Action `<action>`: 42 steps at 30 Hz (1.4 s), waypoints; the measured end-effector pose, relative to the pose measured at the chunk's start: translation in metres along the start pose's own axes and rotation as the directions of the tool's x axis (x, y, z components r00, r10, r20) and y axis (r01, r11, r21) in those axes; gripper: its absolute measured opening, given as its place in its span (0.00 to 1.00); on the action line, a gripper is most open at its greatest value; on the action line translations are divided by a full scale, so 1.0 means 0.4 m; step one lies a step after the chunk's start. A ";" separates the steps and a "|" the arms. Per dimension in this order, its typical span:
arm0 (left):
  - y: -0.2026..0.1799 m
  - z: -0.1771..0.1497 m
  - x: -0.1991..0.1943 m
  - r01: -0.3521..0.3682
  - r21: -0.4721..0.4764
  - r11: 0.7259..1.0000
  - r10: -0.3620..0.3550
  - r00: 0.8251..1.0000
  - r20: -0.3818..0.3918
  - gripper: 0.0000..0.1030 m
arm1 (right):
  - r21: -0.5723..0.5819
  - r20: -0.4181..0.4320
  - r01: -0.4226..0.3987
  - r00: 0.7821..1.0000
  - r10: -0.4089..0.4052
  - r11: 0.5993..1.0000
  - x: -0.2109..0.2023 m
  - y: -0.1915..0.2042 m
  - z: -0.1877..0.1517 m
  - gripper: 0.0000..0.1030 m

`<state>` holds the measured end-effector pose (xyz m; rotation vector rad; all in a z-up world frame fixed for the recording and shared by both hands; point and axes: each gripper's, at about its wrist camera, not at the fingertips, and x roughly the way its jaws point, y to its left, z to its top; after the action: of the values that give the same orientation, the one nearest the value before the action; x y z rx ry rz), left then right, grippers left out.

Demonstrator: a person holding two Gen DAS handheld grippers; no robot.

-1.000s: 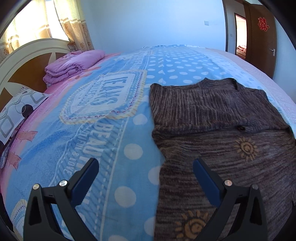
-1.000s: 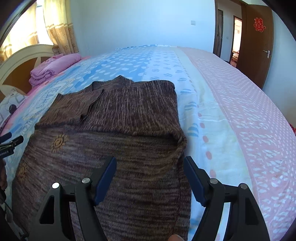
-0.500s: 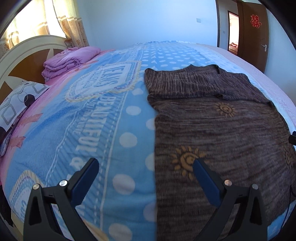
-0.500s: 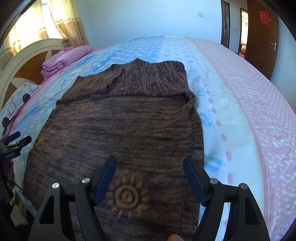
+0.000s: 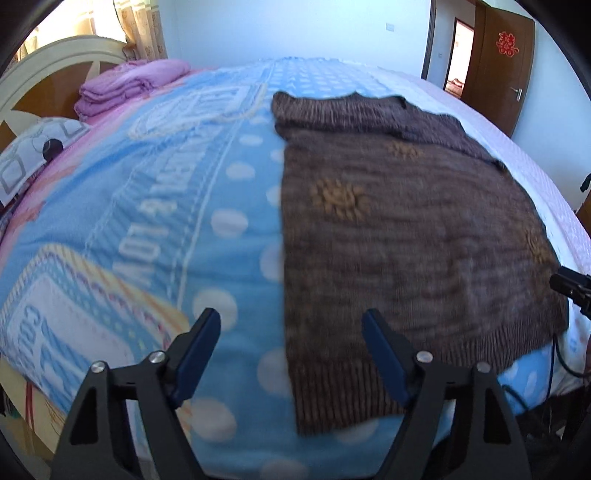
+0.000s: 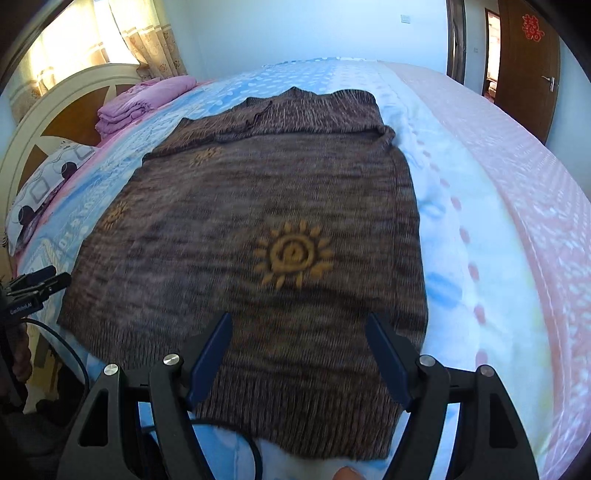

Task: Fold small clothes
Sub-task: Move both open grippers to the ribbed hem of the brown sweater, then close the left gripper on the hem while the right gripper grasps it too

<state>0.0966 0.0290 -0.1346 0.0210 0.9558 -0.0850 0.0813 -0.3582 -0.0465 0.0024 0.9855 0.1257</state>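
we see the brown sweater (image 5: 406, 236) lying flat on the bed (image 5: 155, 229), its sleeves folded in at the far end. our left gripper (image 5: 291, 343) hovers over the sweater's near left corner; its jaws have just been closing but stand apart with nothing pressed between them. our right gripper (image 6: 299, 343) hangs spread wide above the ribbed hem (image 6: 295, 402), grasping nothing.

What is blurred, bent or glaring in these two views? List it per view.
Left wrist view: the brown sweater and bedspread smear with motion, fisheye bulges the bed, and the window blows out. Right wrist view: the sweater's near hem is soft, its sun motif readable; the curtain glares and dark vignette rings the corners.
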 end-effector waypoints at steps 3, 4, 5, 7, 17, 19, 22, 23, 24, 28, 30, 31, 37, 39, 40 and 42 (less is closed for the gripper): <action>0.000 -0.018 0.012 0.036 -0.020 0.999 -0.037 0.999 -0.040 0.70 | -0.013 0.010 0.017 1.000 -0.017 1.000 -0.012 0.005 -0.013 0.73; -0.003 -0.023 0.019 0.043 -0.023 0.999 -0.045 0.998 -0.054 0.70 | -0.014 0.014 0.019 1.000 -0.019 1.000 -0.016 0.004 -0.014 0.73; -0.006 -0.028 0.023 0.043 -0.025 0.999 -0.045 0.997 -0.060 0.70 | -0.010 0.021 0.017 1.000 -0.017 1.000 -0.024 0.002 -0.015 0.73; -0.014 -0.039 0.023 0.024 -0.012 1.000 -0.025 0.998 -0.049 0.71 | -0.003 0.032 0.016 0.999 -0.016 1.000 -0.035 -0.003 -0.016 0.73; -0.052 -0.044 -0.024 0.074 0.070 0.995 -0.073 0.997 -0.023 0.10 | 0.084 0.041 0.057 0.997 -0.060 0.995 -0.083 -0.095 -0.068 0.73; -0.041 -0.037 -0.044 0.087 0.059 0.994 -0.087 0.996 -0.005 0.10 | 0.114 0.036 0.058 0.997 -0.063 0.992 -0.094 -0.123 -0.089 0.73; -0.037 -0.028 -0.083 0.105 0.065 0.992 -0.108 0.993 0.039 0.09 | 0.139 0.031 0.044 0.998 -0.049 0.989 -0.101 -0.143 -0.113 0.73; -0.039 -0.024 -0.088 0.105 0.068 0.992 -0.108 0.993 0.045 0.09 | 0.142 0.031 0.034 0.999 -0.039 0.989 -0.101 -0.145 -0.119 0.73; -0.040 -0.025 -0.091 0.105 0.071 0.992 -0.109 0.993 0.049 0.09 | 0.145 0.035 0.016 0.999 -0.021 0.989 -0.101 -0.146 -0.123 0.73; -0.033 -0.025 -0.085 0.113 0.057 0.992 -0.115 0.992 0.041 0.09 | 0.146 0.023 -0.044 0.999 0.041 0.988 -0.084 -0.133 -0.129 0.62; -0.031 -0.018 -0.084 0.118 0.054 0.992 -0.121 0.992 0.049 0.09 | 0.142 -0.014 -0.070 0.997 0.073 0.987 -0.061 -0.121 -0.139 0.48; -0.029 -0.015 -0.087 0.123 0.052 0.991 -0.126 0.990 0.057 0.09 | 0.136 -0.019 -0.069 0.997 0.072 0.988 -0.056 -0.116 -0.142 0.43; 0.001 0.006 -0.135 0.155 0.017 0.988 -0.156 0.981 0.118 0.09 | 0.156 0.080 -0.116 0.991 0.104 0.981 -0.111 -0.132 -0.135 0.04; 0.011 0.018 -0.150 0.166 0.000 0.986 -0.165 0.976 0.140 0.09 | 0.154 0.138 -0.140 0.983 0.119 0.978 -0.145 -0.132 -0.127 0.04; 0.017 0.024 -0.160 0.174 -0.007 0.985 -0.171 0.973 0.153 0.09 | 0.148 0.164 -0.148 0.979 0.123 0.978 -0.161 -0.130 -0.123 0.04; 0.021 0.033 -0.178 0.179 -0.009 0.984 -0.174 0.969 0.176 0.09 | 0.135 0.218 -0.162 0.967 0.131 0.977 -0.197 -0.127 -0.116 0.04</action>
<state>0.0673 0.0410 -0.0689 -0.0933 0.7813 -0.2360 0.0049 -0.4196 -0.0097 0.2252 0.7827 0.1824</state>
